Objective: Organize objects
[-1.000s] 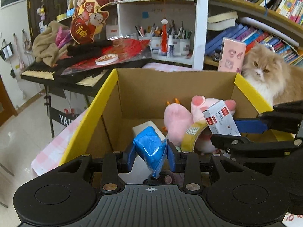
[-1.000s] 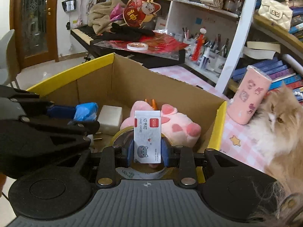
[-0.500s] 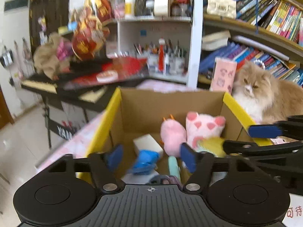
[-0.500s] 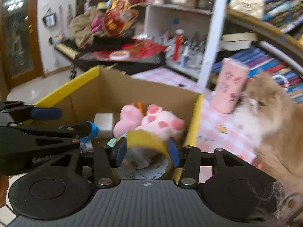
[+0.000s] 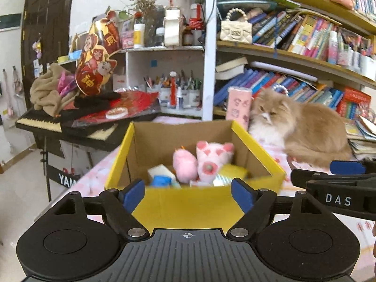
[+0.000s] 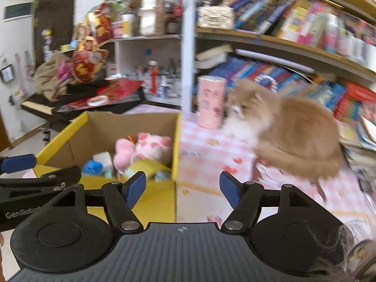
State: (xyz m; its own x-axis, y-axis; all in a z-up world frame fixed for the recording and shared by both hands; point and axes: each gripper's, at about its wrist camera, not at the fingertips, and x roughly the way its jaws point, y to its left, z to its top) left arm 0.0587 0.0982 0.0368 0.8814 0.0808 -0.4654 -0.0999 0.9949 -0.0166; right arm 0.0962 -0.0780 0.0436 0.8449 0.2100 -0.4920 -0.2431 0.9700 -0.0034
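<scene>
Left wrist: left tool [image 5: 188, 193] released, jaws just opened, nothing between them. Yellow-rimmed cardboard box [image 5: 256, 145] on tabletop [image 5: 277, 150] holds pink plush [image 5: 212, 158], blue packet [image 5: 162, 180].

Right wrist: right tool [image 6: 183, 189] released likewise, empty; box beside cat [image 6: 289, 127].

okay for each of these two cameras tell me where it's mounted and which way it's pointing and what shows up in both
Left wrist: sits on the left gripper, looks forward and slightly down at the cardboard box; its open blue-padded fingers and the right gripper's side show.
Right wrist: sits on the right gripper, faces the box's right corner and pink checked tablecloth; its open fingers and the left gripper's side show.
Shared: box, pink plush pig, cat, bookshelves.
</scene>
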